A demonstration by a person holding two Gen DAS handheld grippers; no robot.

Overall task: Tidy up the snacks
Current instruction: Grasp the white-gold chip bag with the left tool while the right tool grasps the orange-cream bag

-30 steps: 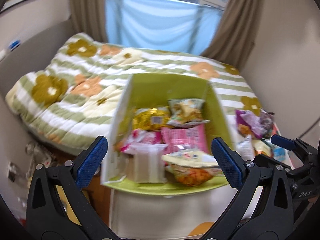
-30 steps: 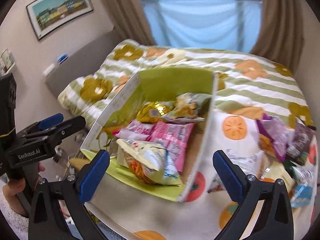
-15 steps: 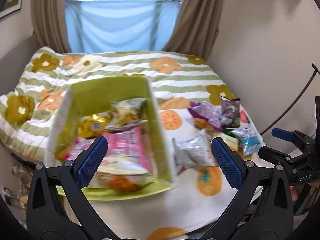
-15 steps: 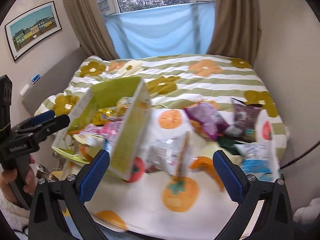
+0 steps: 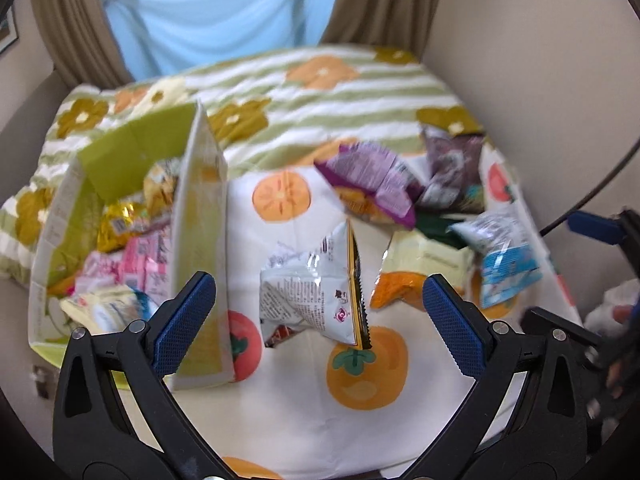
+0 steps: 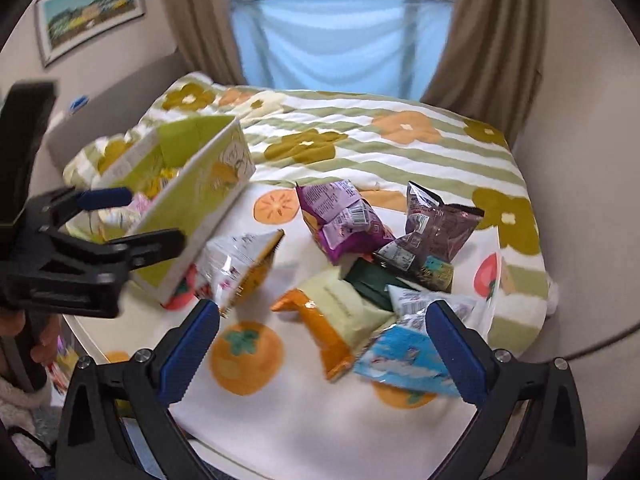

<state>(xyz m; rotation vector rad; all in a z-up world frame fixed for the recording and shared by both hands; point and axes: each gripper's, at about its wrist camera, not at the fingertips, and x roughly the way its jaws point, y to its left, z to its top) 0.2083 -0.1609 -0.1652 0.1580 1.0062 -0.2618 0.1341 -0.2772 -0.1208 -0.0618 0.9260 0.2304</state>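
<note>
Both hand-held grippers have swung right within the last second — away from the box [image 5: 200, 240], which filled the views before and now sits at the left edge. The left hand-held gripper [image 5: 320, 312] is spread wide and empty, framing the silver bag [image 5: 316, 296] that stands just right of the box on the bed [image 5: 360, 80]. The right hand-held gripper [image 6: 320, 336], also spread and empty, frames the pale bag [image 6: 340, 316] and blue bag [image 6: 404, 356] at the near right. Several packets already lie inside the box; the loose pile — purple bag [image 6: 340, 216], dark bag [image 6: 436, 232] and others — lies outside it. I judge the next pick is starting, likeliest the silver bag.
</note>
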